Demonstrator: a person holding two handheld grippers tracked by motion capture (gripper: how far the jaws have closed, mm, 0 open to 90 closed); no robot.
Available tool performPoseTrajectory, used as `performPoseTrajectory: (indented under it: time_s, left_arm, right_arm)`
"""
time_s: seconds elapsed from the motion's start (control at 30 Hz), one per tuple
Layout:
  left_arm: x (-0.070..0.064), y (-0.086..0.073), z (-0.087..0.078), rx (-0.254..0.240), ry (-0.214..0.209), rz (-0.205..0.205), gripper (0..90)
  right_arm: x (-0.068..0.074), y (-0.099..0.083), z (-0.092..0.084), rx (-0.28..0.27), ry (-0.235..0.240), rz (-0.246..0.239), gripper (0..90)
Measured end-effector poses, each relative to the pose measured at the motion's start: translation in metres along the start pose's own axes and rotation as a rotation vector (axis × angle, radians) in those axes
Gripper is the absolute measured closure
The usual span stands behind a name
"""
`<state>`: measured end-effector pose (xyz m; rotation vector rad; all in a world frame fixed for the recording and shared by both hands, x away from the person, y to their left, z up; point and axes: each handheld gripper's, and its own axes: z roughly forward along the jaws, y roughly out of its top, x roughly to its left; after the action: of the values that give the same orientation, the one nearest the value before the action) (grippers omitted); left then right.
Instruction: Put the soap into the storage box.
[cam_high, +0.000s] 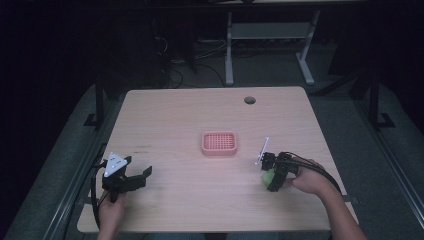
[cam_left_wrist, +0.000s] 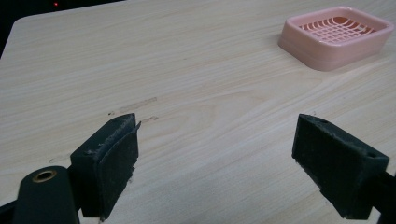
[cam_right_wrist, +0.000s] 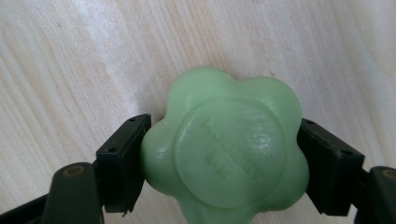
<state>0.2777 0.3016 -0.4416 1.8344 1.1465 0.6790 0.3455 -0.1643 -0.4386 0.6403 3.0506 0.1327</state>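
Observation:
A pale green flower-shaped soap (cam_right_wrist: 229, 147) sits between the jaws of my right gripper (cam_right_wrist: 222, 161), which is shut on it just above the wooden table. In the high view that gripper (cam_high: 272, 174) is at the table's right front, with the green soap (cam_high: 268, 176) showing between its jaws. A pink slotted soap dish (cam_high: 219, 143) lies near the table's middle, and it shows at the upper right of the left gripper view as a pink dish (cam_left_wrist: 335, 35). My left gripper (cam_high: 131, 176) rests at the front left, open, with bare wood between its pads (cam_left_wrist: 116, 158).
The light wooden table (cam_high: 175, 115) has a round cable hole (cam_high: 249, 100) near its far edge. A white desk frame (cam_high: 270, 35) and cables stand on the dark floor beyond. A faint scuff mark (cam_left_wrist: 133, 106) lies ahead of the left gripper.

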Motion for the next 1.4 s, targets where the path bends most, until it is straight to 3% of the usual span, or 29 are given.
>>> performPoseTrajectory:
  time_s: [0.1, 0.17, 0.23, 0.47, 0.67, 1.03, 1.3, 1.4]
  left_arm:
    - [0.0, 0.0, -0.001, -0.002, 0.0, 0.001, 14.3]
    - [0.001, 0.0, -0.001, -0.003, 0.001, -0.001, 14.3]
    - [0.001, 0.0, 0.0, -0.006, 0.0, -0.003, 14.3]
    - [0.0, 0.0, 0.0, -0.001, -0.002, -0.004, 14.3]
    - [0.001, 0.0, -0.001, -0.003, 0.0, -0.003, 14.3]
    - [0.0, 0.0, 0.0, -0.002, -0.004, -0.001, 14.3]
    - [0.001, 0.0, -0.001, -0.007, -0.004, -0.004, 14.2]
    - [0.001, 0.0, -0.001, -0.007, -0.002, -0.008, 14.3]
  right_arm:
    - [0.0, 0.001, -0.001, -0.012, -0.005, -0.001, 24.7]
    - [-0.001, 0.001, -0.002, -0.018, 0.031, 0.0, 24.8]
    - [0.001, 0.002, 0.002, 0.012, 0.012, -0.013, 24.8]
    - [0.001, 0.006, 0.006, 0.076, 0.011, -0.001, 24.4]
    - [0.002, 0.014, 0.007, 0.134, 0.005, -0.061, 23.7]
    - [0.003, 0.018, 0.009, 0.147, 0.003, -0.103, 21.1]
    - [0.002, 0.019, 0.007, 0.151, 0.005, -0.065, 24.7]
    - [0.001, 0.018, 0.005, 0.111, 0.004, -0.06, 24.9]
